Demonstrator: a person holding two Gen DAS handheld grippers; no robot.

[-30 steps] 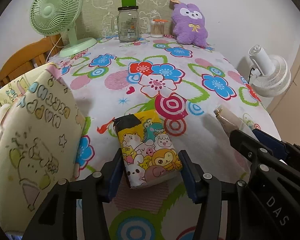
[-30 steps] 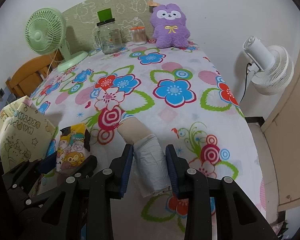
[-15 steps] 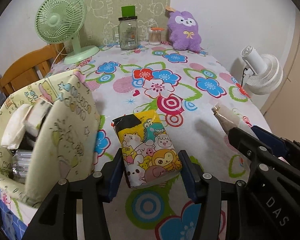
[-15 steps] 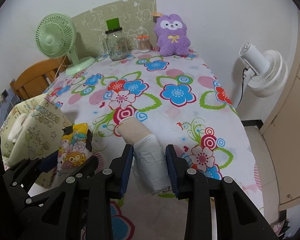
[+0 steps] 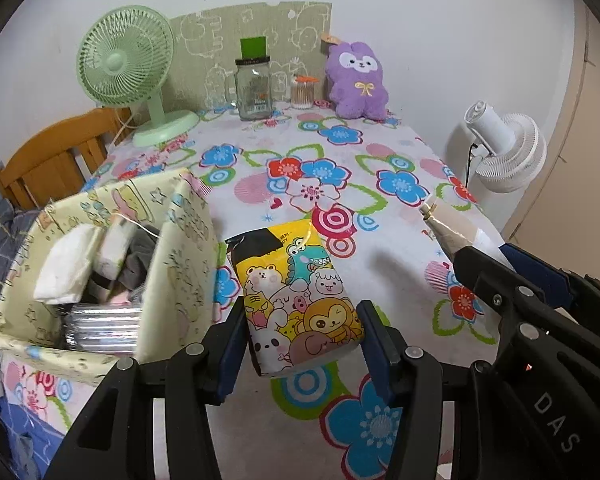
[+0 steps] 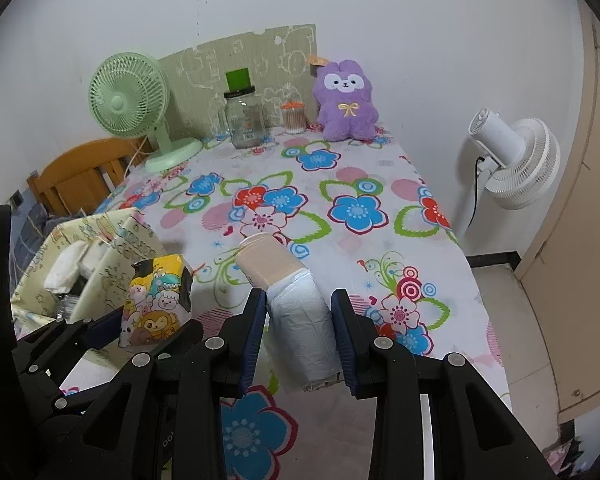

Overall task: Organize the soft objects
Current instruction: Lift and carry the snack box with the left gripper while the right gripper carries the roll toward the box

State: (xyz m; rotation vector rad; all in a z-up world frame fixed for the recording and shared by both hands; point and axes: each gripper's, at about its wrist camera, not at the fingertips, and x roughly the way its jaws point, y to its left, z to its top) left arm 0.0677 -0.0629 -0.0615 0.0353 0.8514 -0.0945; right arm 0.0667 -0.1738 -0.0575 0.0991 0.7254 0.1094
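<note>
My left gripper (image 5: 301,336) is shut on a yellow cartoon-print tissue pack (image 5: 296,288), held above the flowered tablecloth (image 5: 339,184). That pack (image 6: 156,304) also shows at the lower left of the right wrist view. My right gripper (image 6: 301,330) is shut on a soft roll, white in the jaws and beige at its far end (image 6: 288,300). The roll's beige end (image 5: 451,228) pokes out at the right of the left wrist view. A pale yellow fabric storage box (image 5: 180,248) stands left of the pack, open, with white packs and cloth inside. A purple plush (image 5: 357,80) sits at the table's far end.
At the far end stand a green desk fan (image 5: 128,68), a glass jar (image 5: 254,88) and a small cotton-swab jar (image 5: 301,92) before a patterned board. A wooden chair (image 5: 56,156) stands at the left. A white floor fan (image 6: 515,160) stands off the table's right edge.
Both grippers rose and drew back from the table with their loads. The fabric box's open top and its contents came into view at the left.
</note>
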